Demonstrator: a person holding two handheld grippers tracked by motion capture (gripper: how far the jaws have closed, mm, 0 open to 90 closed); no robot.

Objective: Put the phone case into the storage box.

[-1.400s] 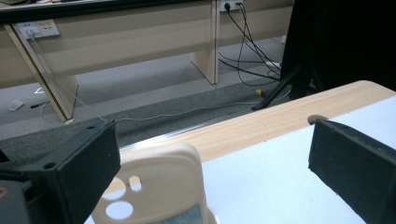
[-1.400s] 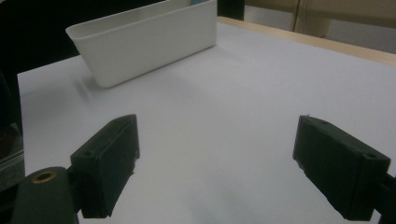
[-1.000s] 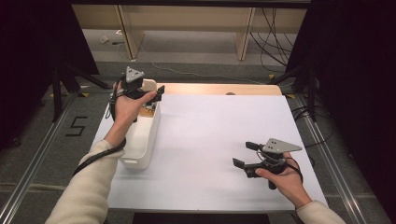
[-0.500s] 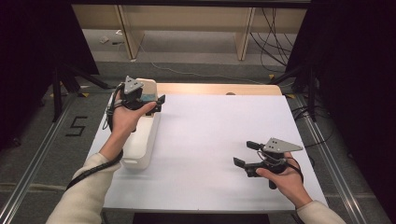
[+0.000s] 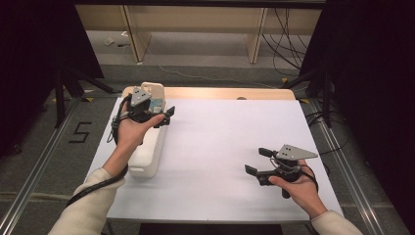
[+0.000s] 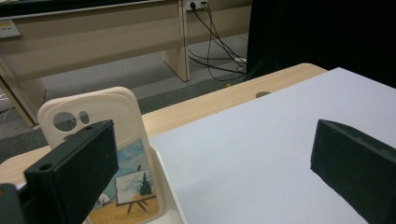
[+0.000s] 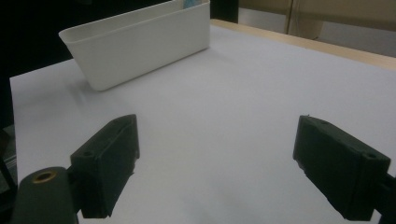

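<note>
Hovering left tool (image 5: 169, 114) — phone case (image 6: 100, 154) at bin (image 5: 147, 156) edge.

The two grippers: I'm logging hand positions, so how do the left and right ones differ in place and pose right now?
The left gripper is held over the far end of the white bin, beside the phone case standing in it; the right gripper hangs over bare white table. The left gripper sits at the far left, the right gripper near the front right. Both stand open, with nothing between the jaws.

Cream phone case (image 6: 105, 154), painted back, upright in white bin (image 5: 149, 152)
</note>
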